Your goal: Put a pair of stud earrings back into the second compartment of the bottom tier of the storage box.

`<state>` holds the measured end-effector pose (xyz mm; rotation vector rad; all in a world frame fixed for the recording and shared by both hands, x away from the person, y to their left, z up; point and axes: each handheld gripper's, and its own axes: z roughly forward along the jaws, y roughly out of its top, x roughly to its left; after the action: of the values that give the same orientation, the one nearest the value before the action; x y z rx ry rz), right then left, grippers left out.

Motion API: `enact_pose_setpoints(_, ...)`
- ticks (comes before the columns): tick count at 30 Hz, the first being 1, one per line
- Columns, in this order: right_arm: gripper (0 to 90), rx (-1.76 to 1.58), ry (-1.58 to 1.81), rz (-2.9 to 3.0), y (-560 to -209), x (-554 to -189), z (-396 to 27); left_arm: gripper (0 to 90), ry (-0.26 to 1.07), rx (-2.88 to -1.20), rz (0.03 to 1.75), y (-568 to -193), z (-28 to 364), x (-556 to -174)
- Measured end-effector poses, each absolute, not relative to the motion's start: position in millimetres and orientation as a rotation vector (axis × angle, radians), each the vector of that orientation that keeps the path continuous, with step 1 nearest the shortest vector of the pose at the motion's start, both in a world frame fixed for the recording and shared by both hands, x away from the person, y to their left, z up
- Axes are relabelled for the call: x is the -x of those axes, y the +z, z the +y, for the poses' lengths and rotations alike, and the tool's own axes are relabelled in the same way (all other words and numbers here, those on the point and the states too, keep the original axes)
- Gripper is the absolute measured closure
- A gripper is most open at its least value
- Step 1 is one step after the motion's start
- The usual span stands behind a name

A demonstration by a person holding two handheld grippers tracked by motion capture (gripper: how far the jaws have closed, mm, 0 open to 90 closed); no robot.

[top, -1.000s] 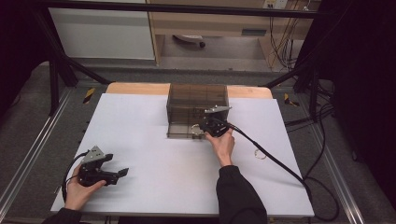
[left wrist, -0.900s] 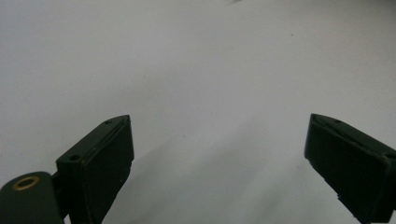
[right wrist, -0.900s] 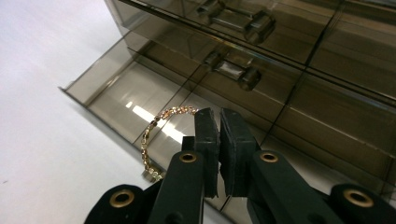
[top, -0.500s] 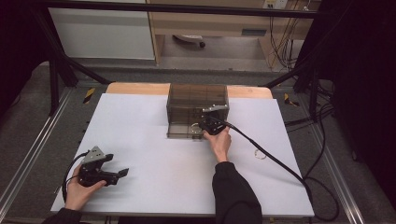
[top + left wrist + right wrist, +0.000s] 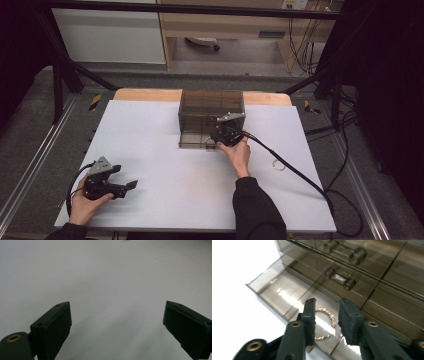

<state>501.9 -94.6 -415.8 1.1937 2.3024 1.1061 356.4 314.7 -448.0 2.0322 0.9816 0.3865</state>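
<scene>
A smoky see-through drawer cabinet (image 5: 210,107) stands at the back middle of the white table (image 5: 165,165). Its bottom drawer (image 5: 274,287) is pulled out. A thin gold twisted ring (image 5: 331,316) lies on the drawer floor. My right gripper (image 5: 327,302) hangs over that drawer, its jaws a small way apart with the ring showing between and behind them; the left jaw covers the ring's edge. In the high view my right gripper (image 5: 220,137) sits at the cabinet's front right. My left gripper (image 5: 131,186) rests at the table's front left, open (image 5: 117,312) over bare white surface.
A second small ring (image 5: 278,164) lies on the table to the right of my right forearm. The right gripper's cable (image 5: 300,175) trails across the table's right side. Closed drawers with handles (image 5: 339,278) rise just above the open one.
The right hand has edged slightly toward the cabinet front. The left gripper has stayed where it was.
</scene>
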Motion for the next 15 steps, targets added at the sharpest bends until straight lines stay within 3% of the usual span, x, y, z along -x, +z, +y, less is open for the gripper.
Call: enact_pose_setpoints(15, 22.8, -1.187, 1.184, 2.282, -387, -456, -138, 8.1, 0.392, -2.037, 0.983, -448, 314, -356)
